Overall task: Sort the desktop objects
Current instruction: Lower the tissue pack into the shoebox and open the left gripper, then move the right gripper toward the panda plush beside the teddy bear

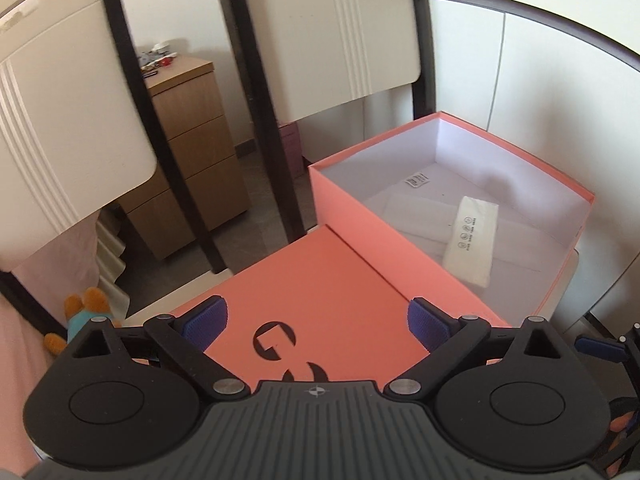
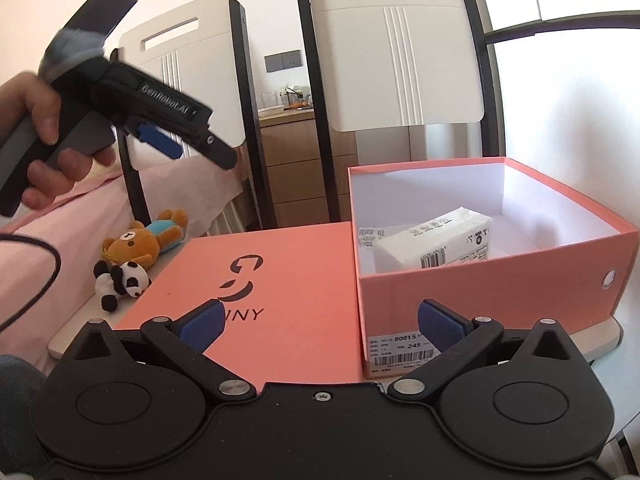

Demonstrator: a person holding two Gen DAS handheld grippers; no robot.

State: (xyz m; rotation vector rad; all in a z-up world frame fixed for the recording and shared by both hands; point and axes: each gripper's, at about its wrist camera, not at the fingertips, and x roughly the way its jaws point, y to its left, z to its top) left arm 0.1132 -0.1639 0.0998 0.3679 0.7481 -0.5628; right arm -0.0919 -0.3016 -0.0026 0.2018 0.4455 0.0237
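An open coral shoebox (image 2: 500, 284) (image 1: 348, 196) stands on the white table with a white tissue pack (image 2: 436, 240) (image 1: 472, 240) lying inside. Its coral lid (image 2: 264, 292) (image 1: 320, 292) lies flat to the box's left. A brown teddy bear (image 2: 148, 242) (image 1: 86, 312) and a small panda plush (image 2: 120, 282) lie on the table left of the lid. My left gripper (image 1: 316, 322) is open and empty above the lid; it also shows raised at the upper left in the right wrist view (image 2: 168, 136). My right gripper (image 2: 320, 326) is open and empty before the lid and box.
Two white chairs with black frames (image 2: 400, 60) (image 2: 188, 76) stand behind the table. A wooden drawer cabinet (image 1: 192, 152) stands beyond them. Pink bedding (image 2: 60, 248) lies at the left. The table edge (image 2: 72, 332) runs close to the plush toys.
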